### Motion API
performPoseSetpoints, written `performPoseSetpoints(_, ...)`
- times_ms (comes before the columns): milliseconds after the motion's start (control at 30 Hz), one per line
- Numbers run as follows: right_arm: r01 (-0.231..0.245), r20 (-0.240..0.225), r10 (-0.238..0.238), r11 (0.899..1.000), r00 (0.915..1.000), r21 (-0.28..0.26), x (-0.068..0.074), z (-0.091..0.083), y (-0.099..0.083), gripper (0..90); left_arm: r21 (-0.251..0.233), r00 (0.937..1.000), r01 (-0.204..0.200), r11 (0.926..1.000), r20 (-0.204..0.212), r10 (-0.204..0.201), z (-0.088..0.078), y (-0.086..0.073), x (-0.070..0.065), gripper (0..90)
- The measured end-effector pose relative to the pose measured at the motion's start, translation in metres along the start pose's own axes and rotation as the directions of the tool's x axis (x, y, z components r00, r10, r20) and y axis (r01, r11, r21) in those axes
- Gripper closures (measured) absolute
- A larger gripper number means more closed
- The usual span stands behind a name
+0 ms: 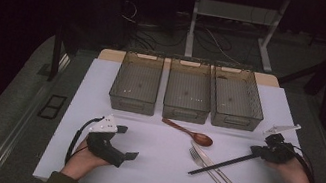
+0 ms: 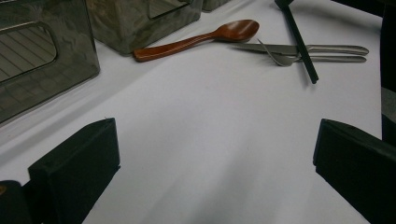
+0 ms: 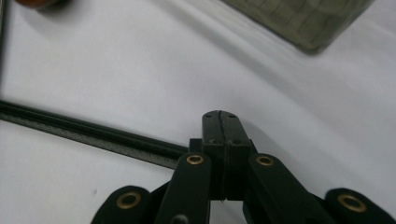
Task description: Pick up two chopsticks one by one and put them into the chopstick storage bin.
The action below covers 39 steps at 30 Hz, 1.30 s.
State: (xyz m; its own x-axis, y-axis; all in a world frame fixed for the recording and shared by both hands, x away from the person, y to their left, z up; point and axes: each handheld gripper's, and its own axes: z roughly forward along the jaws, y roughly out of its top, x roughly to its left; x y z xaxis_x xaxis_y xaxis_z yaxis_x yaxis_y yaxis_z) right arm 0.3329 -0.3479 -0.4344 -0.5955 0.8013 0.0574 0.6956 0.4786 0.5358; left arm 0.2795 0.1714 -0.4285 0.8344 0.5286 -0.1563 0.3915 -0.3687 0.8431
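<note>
Dim, murky surroundings; lit white table (image 1: 162, 167); soft shadows; blurred gripper close-ups.

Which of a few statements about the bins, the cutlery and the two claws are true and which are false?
1. Three bins stand in a row at the far side of the table. True.
2. The wooden spoon lies inside the middle bin. False: it lies on the table in front of the bins.
3. The right claw is shut on the black chopsticks. True.
4. The left claw holds the fork. False: its jaws stand open over bare table.
5. The chopsticks lie across the fork and the knife. True.
</note>
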Motion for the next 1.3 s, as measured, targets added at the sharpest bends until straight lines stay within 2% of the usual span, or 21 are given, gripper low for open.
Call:
performPoseSetpoints(167,0.007,-0.026,-0.008,0.998,0.9996,-0.057,0.002,-0.008,-0.001,88.9,0.004,1.0000,0.002,1.0000,0.003,-0.002,0.001,0.000,0.000,0.0)
performPoseSetpoints(233,0.046,-0.093,-0.058,0.991,0.9940,-0.123,0.013,-0.015,0.007,88.8,0.006,1.0000,0.000,1.0000,0.004,0.000,0.001,0.000,0.000,0.0)
performPoseSetpoints(300,0.077,-0.167,-0.103,0.985,0.9806,-0.153,0.027,-0.016,0.012,88.9,0.007,1.0000,0.000,1.0000,0.004,0.000,0.001,0.000,0.000,0.0)
performPoseSetpoints(400,0.138,-0.264,-0.182,0.975,0.9473,-0.176,0.053,-0.013,0.019,88.9,0.008,1.0000,0.002,1.0000,0.004,-0.002,0.001,0.000,0.000,0.0)
performPoseSetpoints(467,0.184,-0.315,-0.237,0.965,0.9192,-0.189,0.072,-0.010,0.023,88.9,0.008,1.0000,0.001,1.0000,0.005,-0.001,0.000,0.000,-0.001,0.0)
performPoseSetpoints(500,0.184,-0.315,-0.237,0.965,0.9192,-0.189,0.072,-0.010,0.023,88.9,0.008,1.0000,0.001,1.0000,0.005,-0.001,0.000,0.000,-0.001,0.0)
performPoseSetpoints(533,0.235,-0.355,-0.289,0.953,0.8891,-0.189,0.091,-0.006,0.024,88.9,0.008,1.0000,-0.001,1.0000,0.006,0.001,0.000,0.000,-0.001,0.0)
performPoseSetpoints(567,0.235,-0.355,-0.289,0.953,0.8891,-0.189,0.091,-0.006,0.024,88.9,0.008,1.0000,-0.001,1.0000,0.006,0.001,0.000,0.000,-0.001,0.0)
performPoseSetpoints(600,0.282,-0.383,-0.335,0.940,0.8609,-0.190,0.108,-0.002,0.024,88.9,0.008,1.0000,-0.001,1.0000,0.006,0.001,0.000,0.000,-0.001,0.0)
performPoseSetpoints(633,0.282,-0.383,-0.335,0.940,0.8609,-0.190,0.108,-0.002,0.024,88.9,0.008,1.0000,-0.001,1.0000,0.007,0.001,0.001,0.000,-0.001,0.0)
performPoseSetpoints(667,0.299,-0.398,-0.351,0.936,0.8480,-0.188,0.116,0.000,0.024,88.9,0.008,1.0000,-0.002,1.0000,0.009,0.002,0.001,0.000,-0.001,0.0)
performPoseSetpoints(700,0.337,-0.422,-0.378,0.926,0.8244,-0.171,0.130,0.005,0.022,88.9,0.011,0.9999,-0.003,0.9999,0.011,0.003,0.001,0.000,-0.001,0.0)
performPoseSetpoints(733,0.372,-0.423,-0.409,0.912,0.8085,-0.170,0.135,0.009,0.022,88.9,0.012,0.9999,-0.003,0.9999,0.011,0.003,0.001,0.000,-0.001,0.0)
performPoseSetpoints(767,0.372,-0.423,-0.409,0.912,0.8085,-0.170,0.135,0.009,0.022,88.9,0.014,0.9999,-0.005,0.9999,0.011,0.005,0.001,0.000,-0.001,0.0)
performPoseSetpoints(800,0.413,-0.424,-0.439,0.897,0.7919,-0.156,0.142,0.015,0.021,88.9,0.015,0.9999,-0.004,0.9999,0.011,0.004,0.001,0.000,-0.001,0.0)
performPoseSetpoints(833,0.413,-0.424,-0.439,0.897,0.7919,-0.156,0.142,0.015,0.021,88.9,0.015,0.9999,-0.005,0.9999,0.010,0.005,0.002,0.000,-0.001,0.0)
performPoseSetpoints(900,0.436,-0.428,-0.457,0.887,0.7800,-0.151,0.146,0.022,0.021,88.9,0.015,0.9999,-0.006,0.9999,0.011,0.005,0.002,0.000,-0.002,0.0)
performPoseSetpoints(967,0.437,-0.428,-0.453,0.888,0.7820,-0.142,0.148,0.025,0.021,88.9,0.016,0.9999,-0.004,0.9999,0.011,0.004,0.002,0.000,-0.002,0.0)
performPoseSetpoints(1033,0.447,-0.425,-0.462,0.883,0.7780,-0.142,0.151,0.030,0.023,88.9,0.016,0.9999,-0.003,0.9999,0.011,0.003,0.002,0.000,-0.002,0.0)
performPoseSetpoints(1133,0.460,-0.409,-0.475,0.877,0.7794,-0.142,0.153,0.033,0.025,88.9,0.016,0.9999,-0.006,0.9998,0.012,0.005,0.002,0.000,-0.002,0.0)
performPoseSetpoints(1300,0.465,-0.386,-0.478,0.875,0.7891,-0.132,0.155,0.038,0.028,88.9,0.017,0.9999,-0.006,0.9998,0.011,0.006,0.002,0.000,-0.001,0.0)
